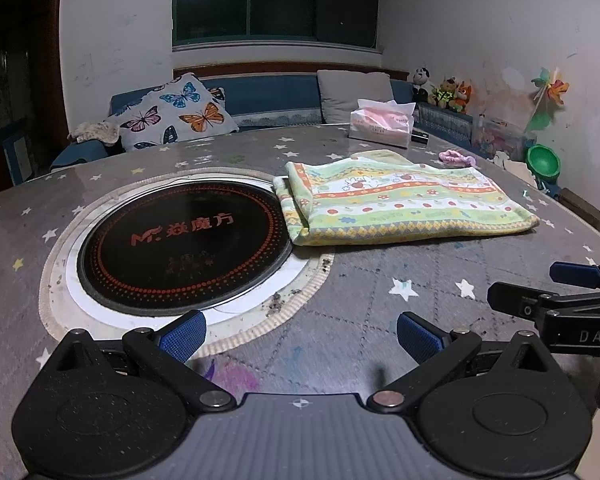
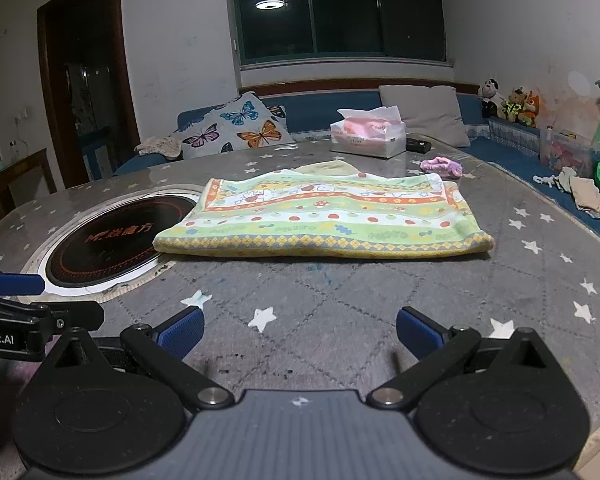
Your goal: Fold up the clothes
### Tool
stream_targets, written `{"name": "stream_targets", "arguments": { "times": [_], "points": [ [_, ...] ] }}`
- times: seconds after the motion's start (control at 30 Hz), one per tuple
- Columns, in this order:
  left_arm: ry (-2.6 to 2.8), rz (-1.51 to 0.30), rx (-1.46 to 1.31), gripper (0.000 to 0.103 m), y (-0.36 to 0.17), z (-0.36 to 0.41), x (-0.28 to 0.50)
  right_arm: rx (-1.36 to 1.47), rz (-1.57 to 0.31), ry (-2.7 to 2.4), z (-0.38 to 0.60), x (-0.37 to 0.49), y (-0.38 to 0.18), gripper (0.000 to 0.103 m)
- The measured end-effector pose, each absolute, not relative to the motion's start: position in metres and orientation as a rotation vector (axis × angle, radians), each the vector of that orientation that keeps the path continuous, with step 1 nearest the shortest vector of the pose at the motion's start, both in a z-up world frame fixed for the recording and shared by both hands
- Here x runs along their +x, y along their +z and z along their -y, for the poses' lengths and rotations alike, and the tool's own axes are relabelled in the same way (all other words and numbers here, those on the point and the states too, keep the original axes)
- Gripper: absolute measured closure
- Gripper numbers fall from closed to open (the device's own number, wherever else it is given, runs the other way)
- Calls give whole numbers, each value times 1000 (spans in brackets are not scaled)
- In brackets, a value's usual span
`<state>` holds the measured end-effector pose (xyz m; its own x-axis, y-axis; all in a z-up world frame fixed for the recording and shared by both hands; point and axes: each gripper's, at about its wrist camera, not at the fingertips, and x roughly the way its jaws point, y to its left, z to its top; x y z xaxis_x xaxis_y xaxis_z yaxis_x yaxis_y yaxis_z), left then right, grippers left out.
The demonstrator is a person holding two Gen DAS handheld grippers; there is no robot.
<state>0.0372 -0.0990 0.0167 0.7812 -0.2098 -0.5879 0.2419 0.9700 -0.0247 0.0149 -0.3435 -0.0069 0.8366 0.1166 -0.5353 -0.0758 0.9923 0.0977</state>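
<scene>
A folded cloth [image 1: 404, 202] with green, orange and white patterned stripes lies flat on the star-printed table; the right wrist view shows the same cloth [image 2: 324, 220] straight ahead. My left gripper [image 1: 300, 334] is open near the table's front edge, well short of the cloth, nothing between its blue pads. My right gripper [image 2: 300, 332] is open too, empty, facing the cloth's near edge from a distance. The right gripper's fingers [image 1: 540, 300] show at the right edge of the left wrist view. The left gripper's fingers [image 2: 28, 300] show at the left edge of the right wrist view.
A round black hotplate [image 1: 184, 248] is set into the table [image 1: 360, 320], left of the cloth, which overlaps its rim. A tissue box [image 2: 368, 134], a small dark box [image 2: 418, 146] and a pink scrunchie [image 2: 442, 167] lie behind the cloth. A sofa with cushions [image 2: 236, 128] runs behind the table.
</scene>
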Motion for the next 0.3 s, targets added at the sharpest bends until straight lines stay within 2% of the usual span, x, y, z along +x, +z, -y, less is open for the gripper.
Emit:
{"name": "stream_targets", "arguments": {
  "times": [0.3],
  "points": [
    [-250, -619, 67, 0, 16, 104, 27, 81, -578, 84, 345, 8, -8, 0]
  ]
}}
